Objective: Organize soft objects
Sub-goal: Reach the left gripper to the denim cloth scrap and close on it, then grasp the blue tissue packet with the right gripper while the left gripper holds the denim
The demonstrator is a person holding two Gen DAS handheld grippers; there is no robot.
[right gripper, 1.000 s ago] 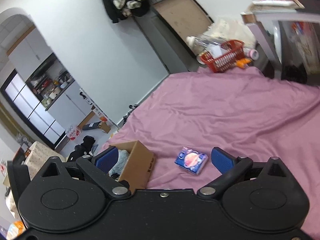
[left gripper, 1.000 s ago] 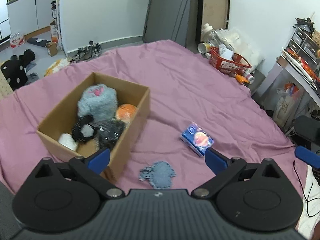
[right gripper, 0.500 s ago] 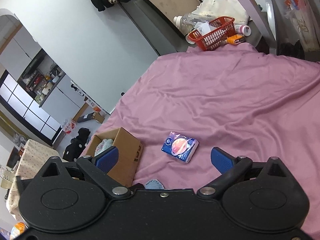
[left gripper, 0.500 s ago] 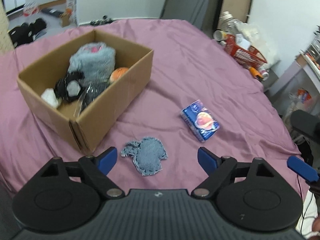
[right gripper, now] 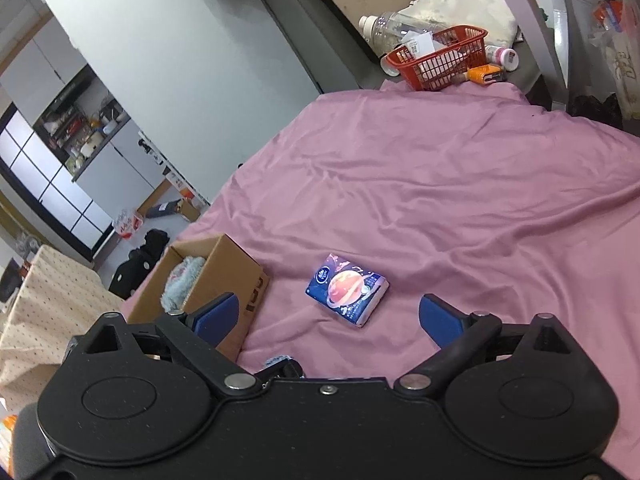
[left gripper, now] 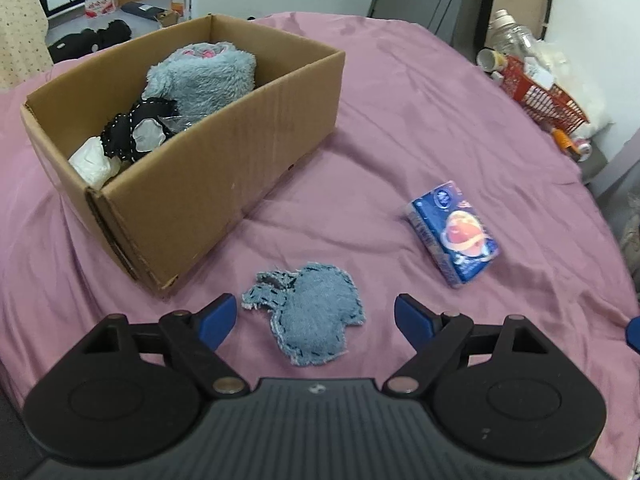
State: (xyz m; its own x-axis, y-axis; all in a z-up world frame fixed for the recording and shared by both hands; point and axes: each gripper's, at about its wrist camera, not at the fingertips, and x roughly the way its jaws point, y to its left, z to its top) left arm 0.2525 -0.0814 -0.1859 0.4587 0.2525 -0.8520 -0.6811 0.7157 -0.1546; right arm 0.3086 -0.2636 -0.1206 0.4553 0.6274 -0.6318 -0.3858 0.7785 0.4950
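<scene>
A blue denim patch [left gripper: 316,316] lies flat on the pink bedsheet [left gripper: 400,128], just in front of the cardboard box [left gripper: 224,168]. My left gripper [left gripper: 316,320] hangs low over the patch, open, a blue finger on each side and neither pad touching it. The box holds a grey plush [left gripper: 200,76], a black-and-white piece [left gripper: 136,128] and a white lump [left gripper: 94,162]. A blue tissue pack [right gripper: 346,288] lies right of the patch. My right gripper [right gripper: 328,318] points at the pack from short of it; its jaws are closing with nothing between them.
A red basket [right gripper: 440,60] with bottles and a clear plastic bottle [right gripper: 394,24] stand past the bed's far corner. A desk leg [right gripper: 540,28] rises at the right. A dotted cloth [right gripper: 44,300] lies left of the box [right gripper: 224,276]. Bags and shoes litter the floor beyond.
My left gripper came down and forward, so the denim patch now lies between its fingers, which stand a little narrower. My right gripper sank toward the tissue pack.
</scene>
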